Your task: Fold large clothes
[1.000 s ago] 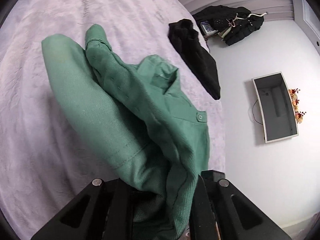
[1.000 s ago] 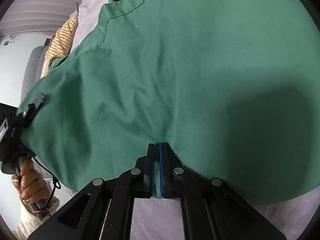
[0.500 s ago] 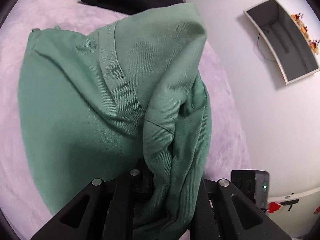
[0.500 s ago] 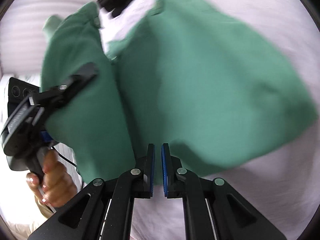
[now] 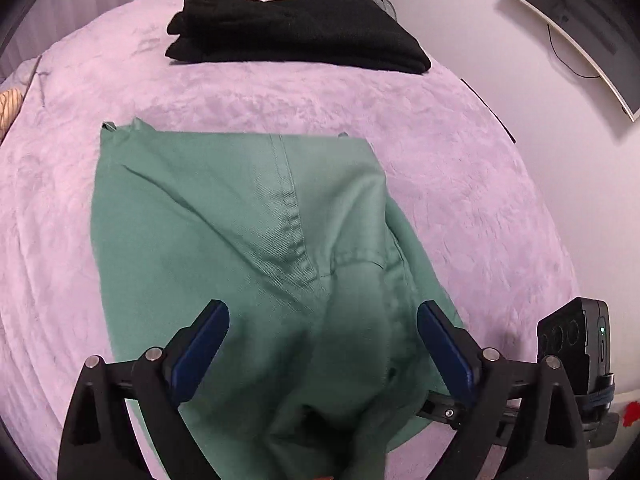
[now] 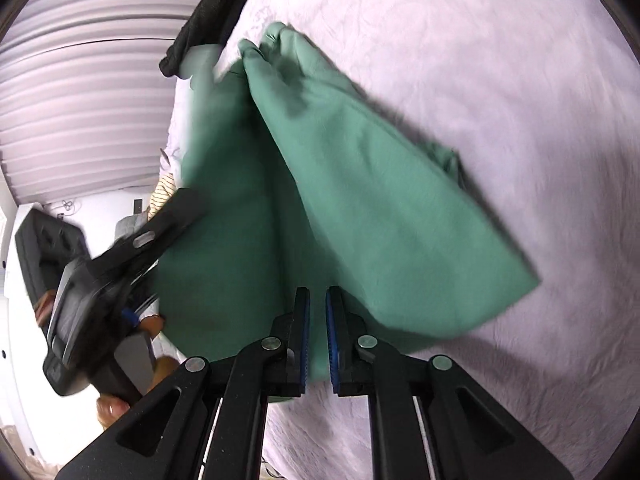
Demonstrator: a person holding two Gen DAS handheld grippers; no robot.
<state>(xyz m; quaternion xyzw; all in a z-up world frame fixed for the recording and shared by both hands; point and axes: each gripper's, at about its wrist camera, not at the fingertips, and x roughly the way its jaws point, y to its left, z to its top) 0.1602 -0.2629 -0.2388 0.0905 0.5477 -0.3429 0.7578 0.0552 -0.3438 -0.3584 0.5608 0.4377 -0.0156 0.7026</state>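
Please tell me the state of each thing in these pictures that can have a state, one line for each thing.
Green cotton garment: folded over, lying on the bed, wrinkled near the grippers.
Black folded garment: neatly folded, lying flat, apart from the green one.
Lilac plush bed cover: spread out under both garments.
Left gripper: open, green fabric lying between its fingers.
Right gripper: slightly open, fabric in the narrow gap.

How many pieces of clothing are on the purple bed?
2 clearly: the green garment spread in front of the left gripper, and a folded black garment behind it near the far edge. Striped fabric at the bed's edge might be another.
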